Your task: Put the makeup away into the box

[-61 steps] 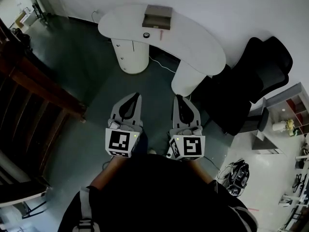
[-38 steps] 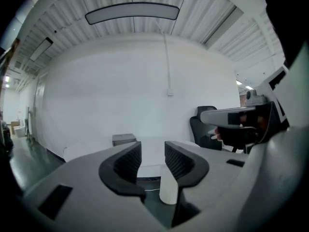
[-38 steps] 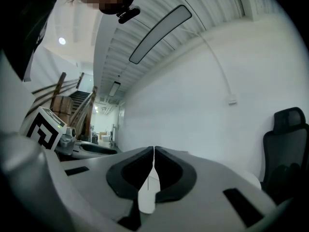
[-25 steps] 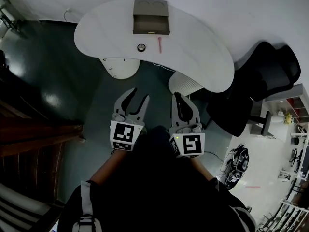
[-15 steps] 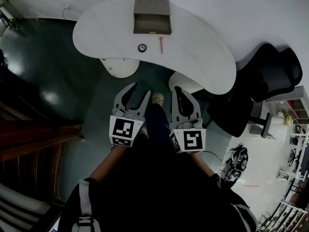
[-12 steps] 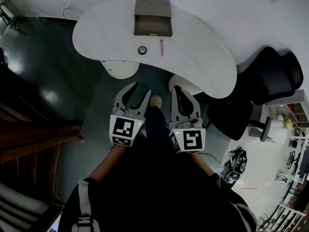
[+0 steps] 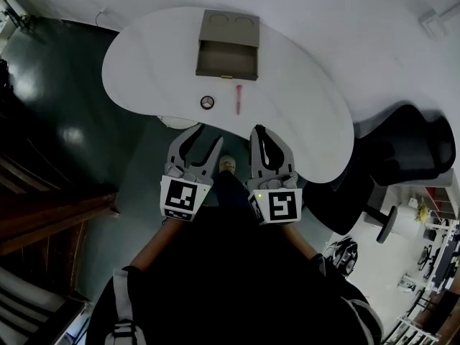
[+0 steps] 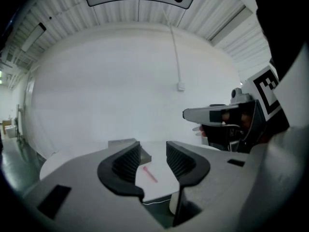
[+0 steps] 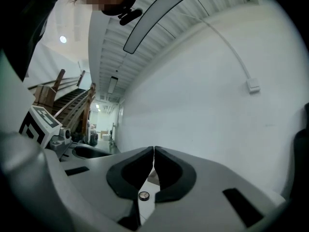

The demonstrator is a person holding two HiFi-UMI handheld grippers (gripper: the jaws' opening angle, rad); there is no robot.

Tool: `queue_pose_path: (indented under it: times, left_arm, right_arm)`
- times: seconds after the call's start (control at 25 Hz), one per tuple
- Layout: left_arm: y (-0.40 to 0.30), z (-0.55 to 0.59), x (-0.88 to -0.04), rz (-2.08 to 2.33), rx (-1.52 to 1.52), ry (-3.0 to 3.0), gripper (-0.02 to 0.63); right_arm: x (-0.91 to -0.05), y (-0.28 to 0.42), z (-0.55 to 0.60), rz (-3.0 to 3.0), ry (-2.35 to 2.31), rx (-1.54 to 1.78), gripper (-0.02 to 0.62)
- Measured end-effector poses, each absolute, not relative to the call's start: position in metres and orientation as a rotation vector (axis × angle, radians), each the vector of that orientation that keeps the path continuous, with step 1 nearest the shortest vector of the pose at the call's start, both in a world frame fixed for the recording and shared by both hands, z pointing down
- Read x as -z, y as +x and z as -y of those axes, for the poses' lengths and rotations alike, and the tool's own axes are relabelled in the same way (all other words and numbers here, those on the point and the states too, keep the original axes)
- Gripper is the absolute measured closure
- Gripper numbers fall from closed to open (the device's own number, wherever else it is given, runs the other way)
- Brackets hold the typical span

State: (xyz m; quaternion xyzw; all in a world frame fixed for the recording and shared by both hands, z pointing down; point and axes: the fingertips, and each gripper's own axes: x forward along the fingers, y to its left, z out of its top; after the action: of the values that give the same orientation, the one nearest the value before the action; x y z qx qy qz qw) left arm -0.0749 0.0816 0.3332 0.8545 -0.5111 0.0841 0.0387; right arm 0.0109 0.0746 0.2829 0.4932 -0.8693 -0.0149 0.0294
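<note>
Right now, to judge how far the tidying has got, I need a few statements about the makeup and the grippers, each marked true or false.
1. The left gripper has its jaws apart with nothing gripped. True.
2. The right gripper holds the round compact. False: its jaws are together and empty; the compact lies on the white table.
3. The pink makeup stick is inside the box. False: it lies on the table in front of the box.
4. The box stands on the table. True.

Dim room, fisheye warp, dark vignetted corners
</note>
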Motion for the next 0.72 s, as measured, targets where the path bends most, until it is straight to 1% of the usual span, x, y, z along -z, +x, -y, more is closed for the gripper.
queue_pose_path:
  times: [0.44,0.72]
  left_arm:
    - [-0.081,0.008,-0.345,1.711,-0.257,2.501,0.442]
    - [-0.087,0.027,-0.369,1.713,-0.323,2.39,0.436]
  right_arm:
    - [-0.31,0.011,0.022,2.692,1.29,0.023,0.571]
    - [-0.333,0.009,0.048,2.709,1.18,-0.014,0.571]
